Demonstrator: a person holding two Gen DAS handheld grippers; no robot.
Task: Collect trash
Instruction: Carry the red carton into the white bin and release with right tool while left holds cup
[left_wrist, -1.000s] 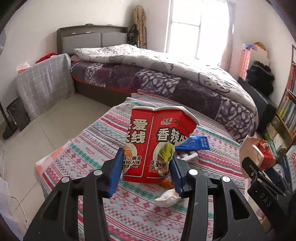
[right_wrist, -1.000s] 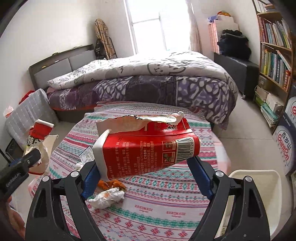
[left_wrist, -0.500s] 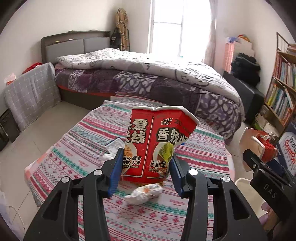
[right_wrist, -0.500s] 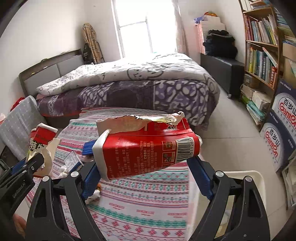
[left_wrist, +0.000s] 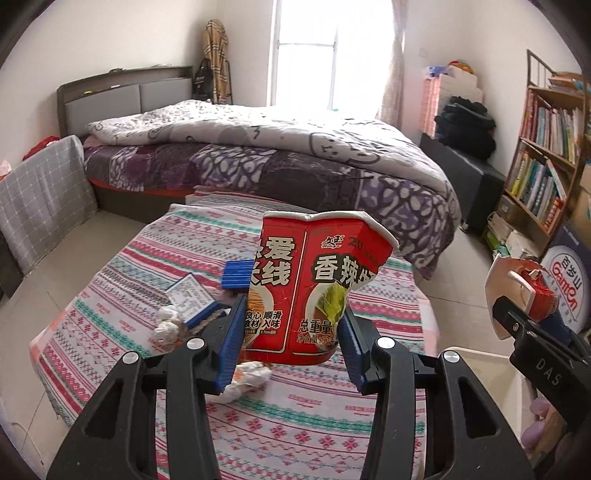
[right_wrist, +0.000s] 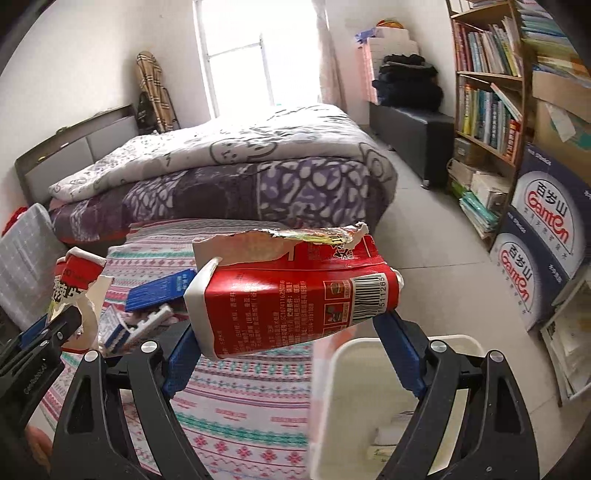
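My left gripper (left_wrist: 291, 339) is shut on a crushed red noodle cup (left_wrist: 314, 280), held upright above the patterned tablecloth (left_wrist: 295, 435). In the right wrist view my right gripper (right_wrist: 291, 347) is shut on a second crushed red cup (right_wrist: 295, 299), lying sideways with its torn foil lid (right_wrist: 280, 240) sticking up. A white bin (right_wrist: 369, 354) sits just right of the table, below that cup. Crumpled tissues (left_wrist: 251, 376), a blue pack (left_wrist: 238, 273) and a small blue-edged box (left_wrist: 190, 295) lie on the cloth. The other gripper with its cup (right_wrist: 77, 288) shows at the left edge.
A bed with a purple and grey quilt (left_wrist: 277, 155) stands beyond the table. On the right are a bookshelf (right_wrist: 487, 103) and printed cartons (right_wrist: 543, 236) on the floor. A grey checked cover (left_wrist: 40, 192) stands at the left wall.
Both grippers have swung to the right with their cups still held. The table has slid left in both views and the white bin has come into view under the right cup.
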